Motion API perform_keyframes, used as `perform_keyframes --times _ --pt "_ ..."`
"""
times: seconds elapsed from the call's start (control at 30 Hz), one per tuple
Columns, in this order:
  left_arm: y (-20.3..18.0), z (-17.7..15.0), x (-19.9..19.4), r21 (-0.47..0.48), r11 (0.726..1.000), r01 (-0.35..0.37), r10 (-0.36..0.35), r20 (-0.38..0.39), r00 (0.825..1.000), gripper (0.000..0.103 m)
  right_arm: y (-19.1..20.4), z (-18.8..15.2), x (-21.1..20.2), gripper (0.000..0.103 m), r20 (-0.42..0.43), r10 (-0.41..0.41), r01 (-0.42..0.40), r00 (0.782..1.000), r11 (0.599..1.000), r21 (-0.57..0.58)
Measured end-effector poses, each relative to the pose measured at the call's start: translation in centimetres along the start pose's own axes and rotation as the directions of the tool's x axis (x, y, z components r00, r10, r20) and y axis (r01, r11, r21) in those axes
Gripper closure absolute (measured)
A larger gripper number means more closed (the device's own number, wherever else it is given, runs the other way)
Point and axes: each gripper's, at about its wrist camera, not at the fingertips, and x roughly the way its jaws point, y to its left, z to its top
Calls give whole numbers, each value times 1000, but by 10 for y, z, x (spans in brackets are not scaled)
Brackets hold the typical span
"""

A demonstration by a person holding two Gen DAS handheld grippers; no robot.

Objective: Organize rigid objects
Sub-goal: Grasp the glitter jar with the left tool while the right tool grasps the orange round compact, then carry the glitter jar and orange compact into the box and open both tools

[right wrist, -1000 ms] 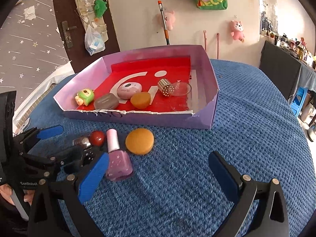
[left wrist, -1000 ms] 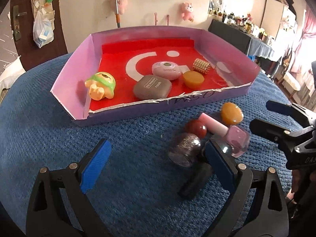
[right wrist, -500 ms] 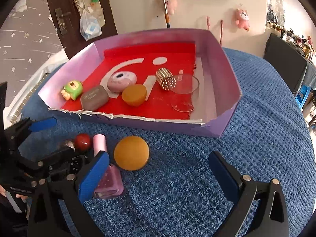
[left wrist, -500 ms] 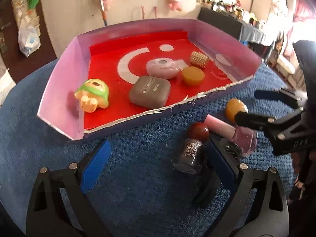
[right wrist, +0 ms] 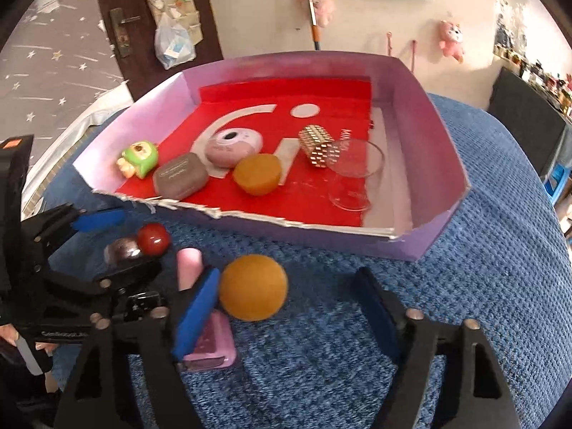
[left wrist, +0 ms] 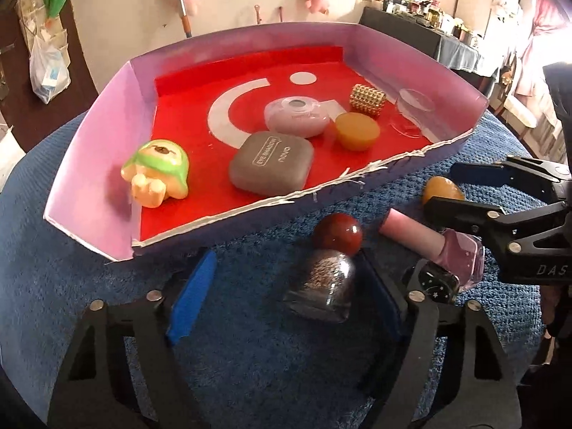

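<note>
A purple tray (left wrist: 89, 143) (right wrist: 443, 150) with a red floor holds a green toy (left wrist: 157, 173), a grey case (left wrist: 271, 164), a pink case (left wrist: 295, 118), an orange puck (left wrist: 357, 130), a gold bead roll (left wrist: 368, 100) and a clear dish (right wrist: 354, 171). On the blue cloth in front lie a glitter bottle (left wrist: 321, 286) with a red ball cap (left wrist: 338, 232), a pink nail polish (left wrist: 432, 246) and an orange puck (right wrist: 254, 293). My left gripper (left wrist: 286, 293) is open around the glitter bottle. My right gripper (right wrist: 286, 307) is open around the orange puck.
The round table is covered in blue cloth (right wrist: 500, 286). A dark door (right wrist: 150, 25), a hanging plastic bag (right wrist: 175, 43) and a wall with pink plush toys (right wrist: 452, 37) stand behind the tray. A dark side table (left wrist: 411, 39) with bottles is at the far right.
Both grippers have moved forward and down toward the loose objects. The left one now straddles the glitter bottle, the right one straddles the orange puck. The objects have not moved.
</note>
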Motion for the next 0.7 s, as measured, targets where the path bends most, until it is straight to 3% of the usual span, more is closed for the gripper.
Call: perform_keyframes --times 0.07,0.13,0.17,0.2,0.43,0.7 --pt "-3 1 0 3 1000 8 -8 8 1000 36 3 -1 0 43 2 19 -19 1000 1000 -5" --pt "-5 2 -2 5 1000 26 -26 18 1000 54 6 -1 -1 54 5 42 -42 999 999 -11" --pt "-5 2 -3 2 999 38 -38 20 999 69 7 -2 -1 63 4 60 -60 998 998 -11" --pt "-4 3 -4 -12 998 63 -62 18 998 74 7 -2 -2 63 2 82 -82 997 997 -5" --pt "-8 4 -18 -28 995 100 -99 48 994 74 8 -5 -19 63 42 94 -94 995 996 -8" --pt "-14 7 -34 -12 995 96 -94 83 992 74 14 -1 -39 63 83 105 -102 991 994 -36"
